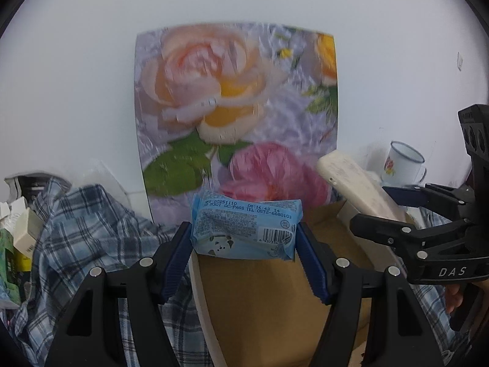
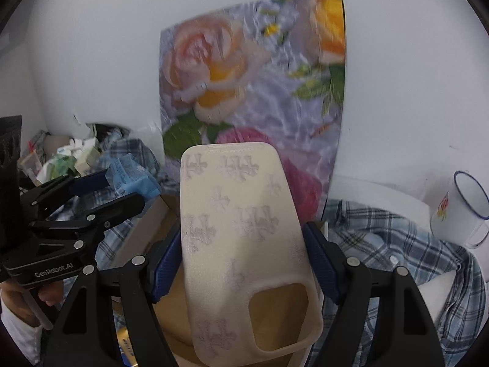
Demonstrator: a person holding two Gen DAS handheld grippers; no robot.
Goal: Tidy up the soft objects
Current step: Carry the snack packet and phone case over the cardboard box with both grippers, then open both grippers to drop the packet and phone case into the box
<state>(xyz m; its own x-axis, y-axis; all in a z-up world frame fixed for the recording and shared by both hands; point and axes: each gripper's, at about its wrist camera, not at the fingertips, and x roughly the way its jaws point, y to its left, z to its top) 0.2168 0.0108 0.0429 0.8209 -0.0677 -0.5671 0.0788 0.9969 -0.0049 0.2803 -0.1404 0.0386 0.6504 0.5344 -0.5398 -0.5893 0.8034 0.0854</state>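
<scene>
Nearest my right camera, the cream phone case (image 2: 244,244) stood clamped between the pads of the right hand-held gripper (image 2: 244,260), its long axis running forward along the fingers. My left hand-held gripper (image 1: 243,238) pinched the blue tissue pack (image 1: 246,226) across its long axis. Both items hung directly over the open cardboard box (image 1: 269,305), which lay just below either hand-held gripper; I judged release downward to be next. Plaid shirt (image 1: 91,229) flanked the box.

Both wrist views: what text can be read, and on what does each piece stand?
"MFG 20251110 08:16:43 14", then "M301 QC/PASS TEL:0572-6680103": light blue plastic tissue packet; smaller print and barcode digits unreadable.
"DAS": black right gripper.
"GenRobot.AI": black left gripper.
Cream silicone phone case: embossed line unreadable.
</scene>
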